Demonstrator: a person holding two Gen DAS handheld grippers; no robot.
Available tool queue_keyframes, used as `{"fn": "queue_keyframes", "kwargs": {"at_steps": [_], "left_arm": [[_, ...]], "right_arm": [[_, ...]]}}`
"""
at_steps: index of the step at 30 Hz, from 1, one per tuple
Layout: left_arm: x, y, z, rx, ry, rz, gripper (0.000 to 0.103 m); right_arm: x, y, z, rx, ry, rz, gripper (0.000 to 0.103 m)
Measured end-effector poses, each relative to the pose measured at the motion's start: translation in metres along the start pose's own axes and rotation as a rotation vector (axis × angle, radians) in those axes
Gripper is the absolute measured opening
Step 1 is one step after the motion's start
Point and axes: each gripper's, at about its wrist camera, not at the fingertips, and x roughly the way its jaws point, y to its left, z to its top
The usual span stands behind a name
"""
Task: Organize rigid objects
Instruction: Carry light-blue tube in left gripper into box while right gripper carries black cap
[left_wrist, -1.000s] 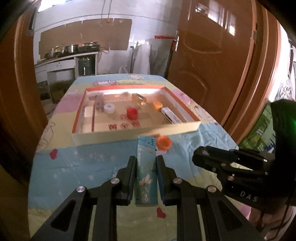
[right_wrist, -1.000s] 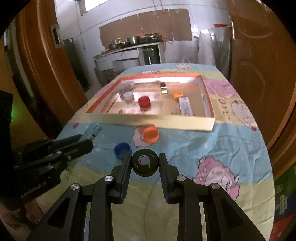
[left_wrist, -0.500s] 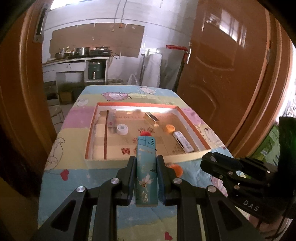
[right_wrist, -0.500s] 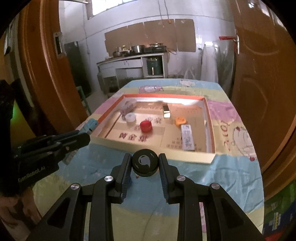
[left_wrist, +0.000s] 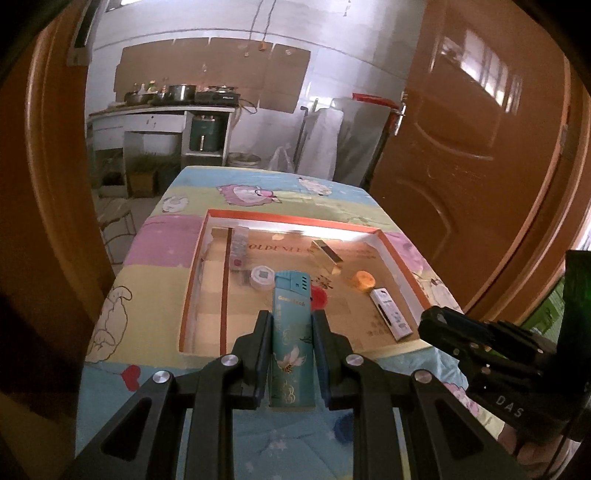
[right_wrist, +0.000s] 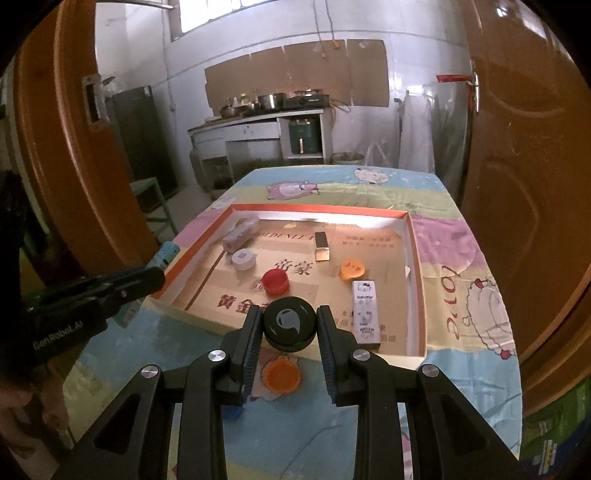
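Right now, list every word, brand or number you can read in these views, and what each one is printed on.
"DAS" on the right gripper body.
"GenRobot.AI" on the left gripper body.
"GOLDEN LEA", partly hidden, on the box floor.
Large red Chinese characters, "黄金" among them, on the same box floor.
A brand on the teal lighter: too blurred to read.
Print on the white remote-like stick: too small to read.

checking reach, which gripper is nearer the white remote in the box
Right. The right gripper, holding a black cap, hangs just left of the white remote at the box's near edge. The left gripper, clamping a teal lighter, sits further left.
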Motion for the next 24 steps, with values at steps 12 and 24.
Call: {"fn": "queue_keyframes", "kwargs": {"at_steps": [12,24], "left_arm": [[0.034,0.023,0.020,-0.055,0.025,0.045,0.022],[0.069,0.040,0.027,-0.085,0.072,0.080,0.022]], "right_arm": [[0.039,-0.017,0.018,0.007,0.032,-0.005,0.030],[0.078,-0.026,0.029,-0.001,0.070,0.002,0.030]]}}
